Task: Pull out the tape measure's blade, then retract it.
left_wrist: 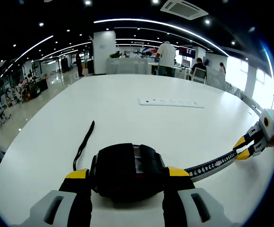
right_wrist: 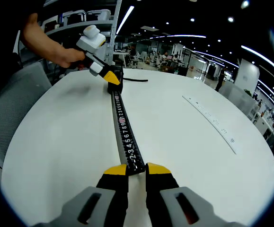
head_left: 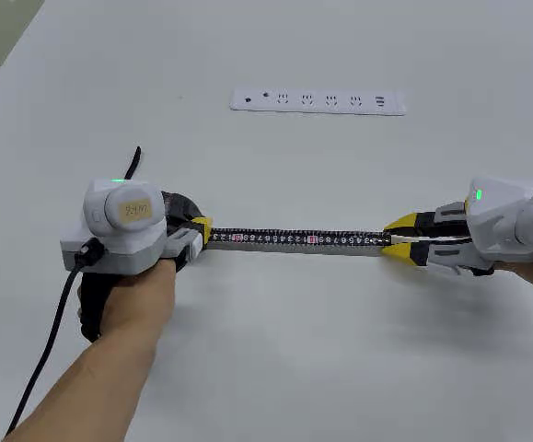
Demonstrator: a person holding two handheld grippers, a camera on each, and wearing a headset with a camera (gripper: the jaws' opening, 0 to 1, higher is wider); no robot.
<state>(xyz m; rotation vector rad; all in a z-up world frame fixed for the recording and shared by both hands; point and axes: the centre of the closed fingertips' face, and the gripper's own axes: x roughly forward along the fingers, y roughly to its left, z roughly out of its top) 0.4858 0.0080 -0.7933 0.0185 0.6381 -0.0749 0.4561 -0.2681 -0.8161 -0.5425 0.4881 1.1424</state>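
Observation:
A black tape measure case [left_wrist: 129, 168] with a red stripe rests on the white table, held between the yellow-tipped jaws of my left gripper [head_left: 195, 238], which is shut on it. The case [head_left: 181, 214] is mostly hidden behind that gripper in the head view. Its dark numbered blade [head_left: 294, 238] runs out to the right, just above the table. My right gripper [head_left: 400, 238] is shut on the blade's end. In the right gripper view the blade [right_wrist: 124, 134] stretches away to the case [right_wrist: 116, 81]. A black wrist strap [left_wrist: 83, 142] trails from the case.
A white power strip [head_left: 318, 100] lies flat on the table [head_left: 275, 350] behind the blade. A black cable [head_left: 47, 341] hangs from the left gripper past the person's forearm. Several people stand far off in the office behind the table.

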